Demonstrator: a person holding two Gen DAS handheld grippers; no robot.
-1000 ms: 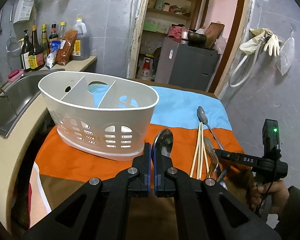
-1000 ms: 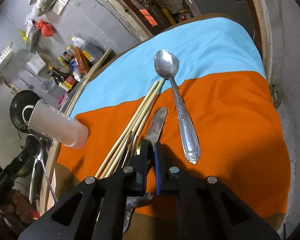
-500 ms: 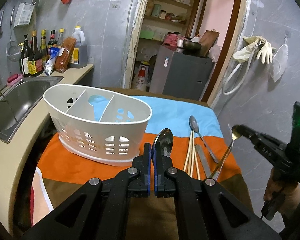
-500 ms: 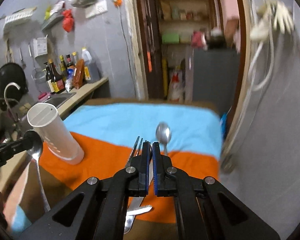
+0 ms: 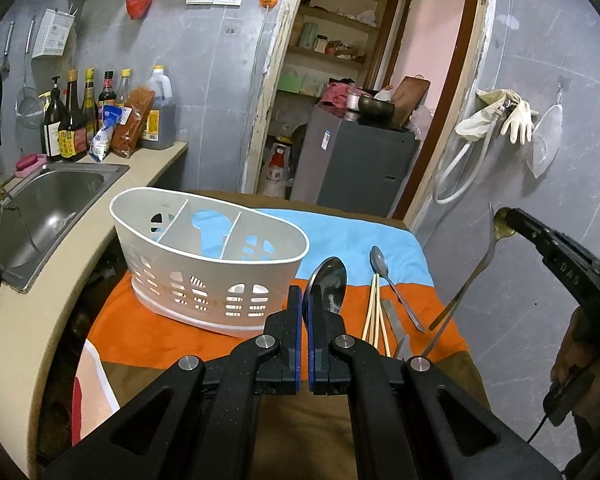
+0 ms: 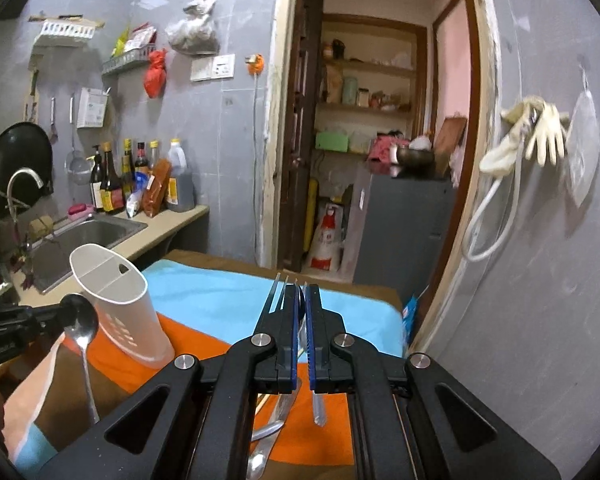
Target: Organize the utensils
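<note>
The basket [image 5: 204, 268] holds nothing yet. The left hand-held gripper [image 5: 305, 312] is clamped on a spoon [image 5: 327, 284], the right hand-held gripper [image 6: 301, 312] on a fork [image 6: 278, 292]; chopsticks [image 5: 374, 312] and another spoon [image 5: 384, 272] lie on the cloth [image 5: 340, 236].

Fork [image 6: 281, 300]: handle hidden behind right tool [image 6: 300, 292]. Knife [image 5: 396, 330]: near end cut off by left tool [image 5: 305, 308]. Bottle labels [image 5: 66, 140]: too small to read.

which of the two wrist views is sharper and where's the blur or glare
Left wrist view: crisp, with glare spots on the spoon bowl and steel sink; straight door frame bows from fisheye. Right wrist view: softer, gloves and fridge on the right smeared by motion; fork in the tongs stays sharp.
</note>
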